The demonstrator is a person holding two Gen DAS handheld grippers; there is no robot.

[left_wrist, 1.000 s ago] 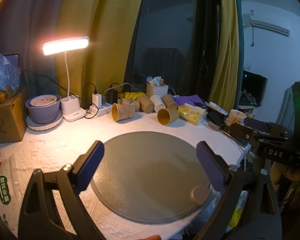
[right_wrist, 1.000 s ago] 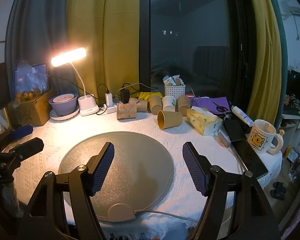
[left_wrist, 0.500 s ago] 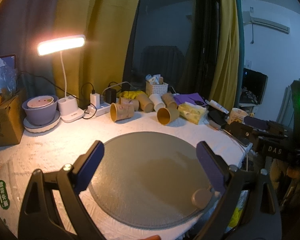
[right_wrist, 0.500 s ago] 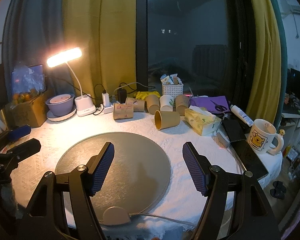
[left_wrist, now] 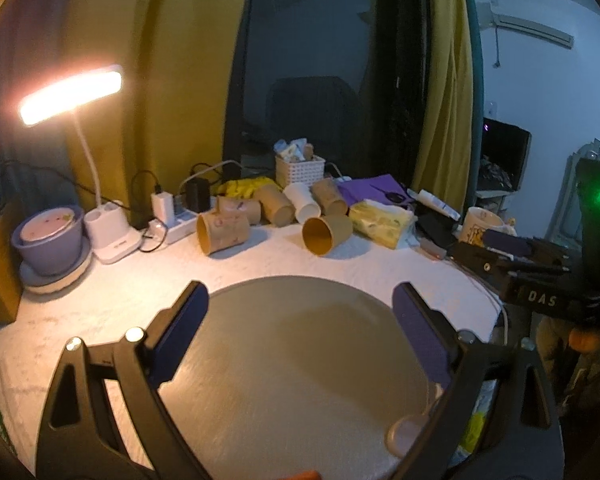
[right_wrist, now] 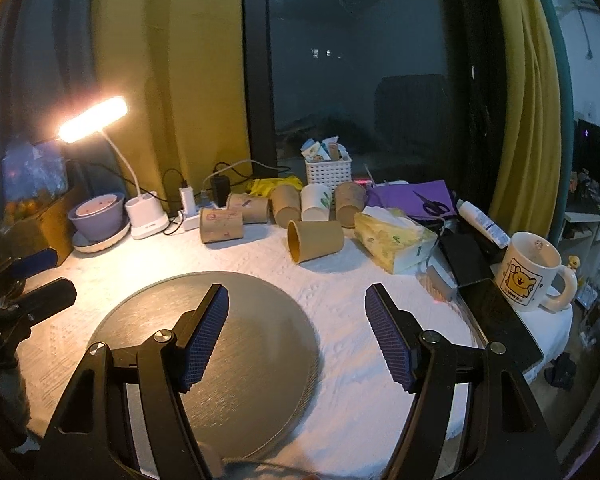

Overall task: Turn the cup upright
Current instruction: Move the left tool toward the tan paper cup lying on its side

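Several brown paper cups lie on their sides at the back of the white table. The nearest one [right_wrist: 315, 240] lies alone with its mouth toward the left front; it also shows in the left wrist view [left_wrist: 326, 233]. A printed brown cup [right_wrist: 221, 231] lies to its left, also in the left wrist view [left_wrist: 223, 232]. A white cup [right_wrist: 316, 202] lies among others behind. My right gripper [right_wrist: 297, 338] is open and empty, in front of the nearest cup. My left gripper [left_wrist: 300, 338] is open and empty above the round grey mat [left_wrist: 296, 360].
A lit desk lamp [right_wrist: 94, 119], a purple bowl [right_wrist: 97, 215] and a power strip [right_wrist: 190, 216] stand at the back left. A tissue pack [right_wrist: 394, 238], phones [right_wrist: 496, 320], scissors and a bear mug [right_wrist: 530, 270] crowd the right edge. A white basket [right_wrist: 327, 170] stands behind the cups.
Both grippers have moved forward toward the cups, and the right one has shifted to the right, off the mat. Both stay open and empty.
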